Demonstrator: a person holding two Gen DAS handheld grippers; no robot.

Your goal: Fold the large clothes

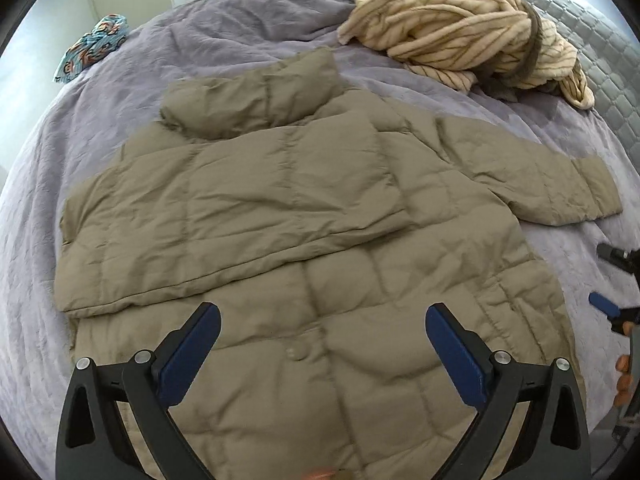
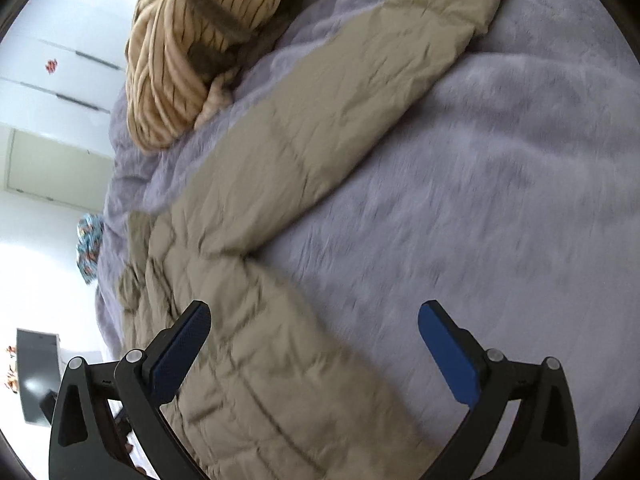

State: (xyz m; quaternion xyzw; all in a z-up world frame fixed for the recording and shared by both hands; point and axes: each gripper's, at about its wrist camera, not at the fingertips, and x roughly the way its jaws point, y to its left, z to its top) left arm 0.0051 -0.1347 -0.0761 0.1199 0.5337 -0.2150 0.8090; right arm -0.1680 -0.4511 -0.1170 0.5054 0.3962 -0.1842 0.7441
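Note:
A khaki quilted puffer jacket [image 1: 304, 216] lies flat on the bed, collar away from me. Its left sleeve is folded across the chest; its right sleeve [image 1: 532, 172] stretches out to the right. My left gripper [image 1: 322, 320] is open and empty above the jacket's lower front near a snap button [image 1: 298, 350]. My right gripper [image 2: 314, 320] is open and empty over the jacket's right side edge [image 2: 256, 340], with the outstretched sleeve [image 2: 340, 112] ahead. The right gripper's fingertips [image 1: 604, 304] show at the left view's right edge.
The bed is covered by a lilac fleece blanket [image 1: 120, 120]. A crumpled cream striped garment [image 1: 460, 28] lies at the far right by a grey quilted headboard [image 1: 592, 52]. A patterned blue cloth [image 1: 94, 46] lies at the far left edge. White wardrobe doors [image 2: 52, 60] stand beyond.

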